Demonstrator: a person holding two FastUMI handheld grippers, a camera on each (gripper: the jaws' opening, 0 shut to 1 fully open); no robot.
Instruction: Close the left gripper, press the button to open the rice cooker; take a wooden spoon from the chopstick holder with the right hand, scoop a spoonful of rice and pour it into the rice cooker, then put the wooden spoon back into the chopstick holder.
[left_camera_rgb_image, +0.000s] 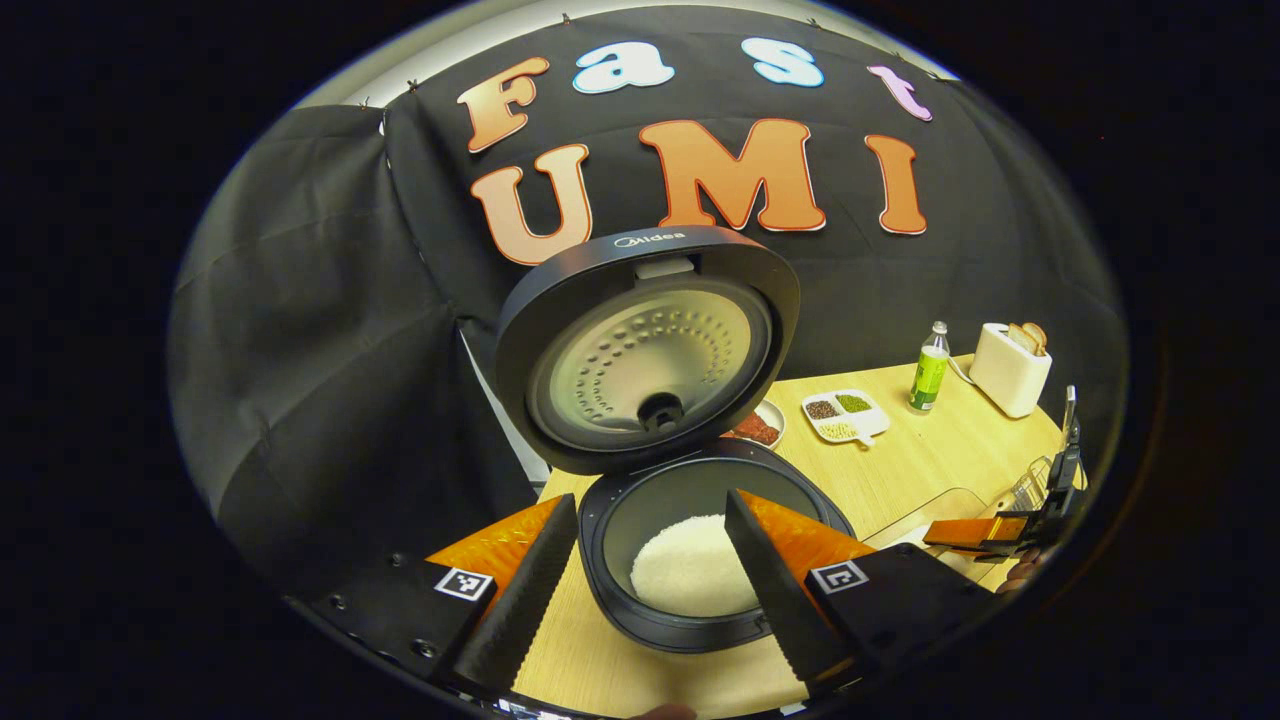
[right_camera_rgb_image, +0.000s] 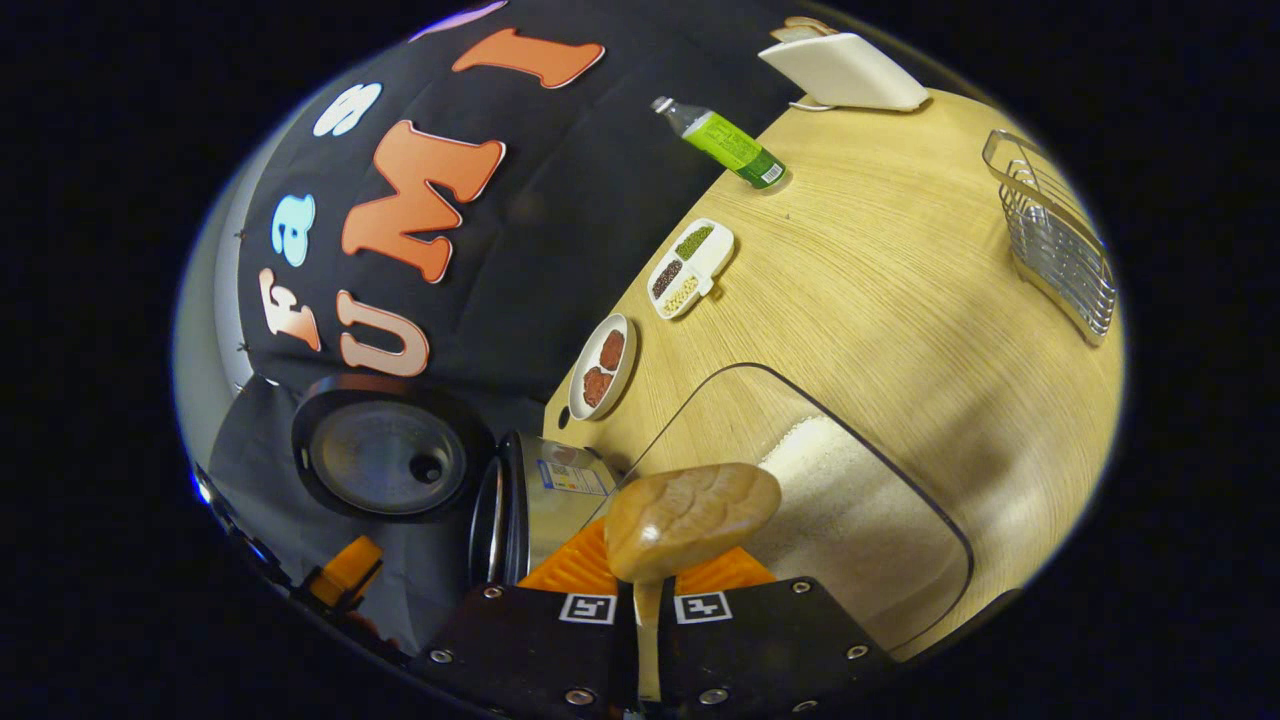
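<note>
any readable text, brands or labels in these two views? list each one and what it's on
"Midea": brand on the raised rice cooker lid's top rim.
Sticker on the rice cooker's body: print too small to read.
Green bottle label: too blurred to read.
Square black-and-white markers on the left gripper and right gripper: patterns, no words.

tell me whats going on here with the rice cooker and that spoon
A person works two handheld grippers at a wooden table. The rice cooker stands open, lid up, with white rice in its pot. The left gripper hovers open in front of it. The right gripper is shut on the wooden spoon, whose bowl sits over the clear container of rice.
</note>
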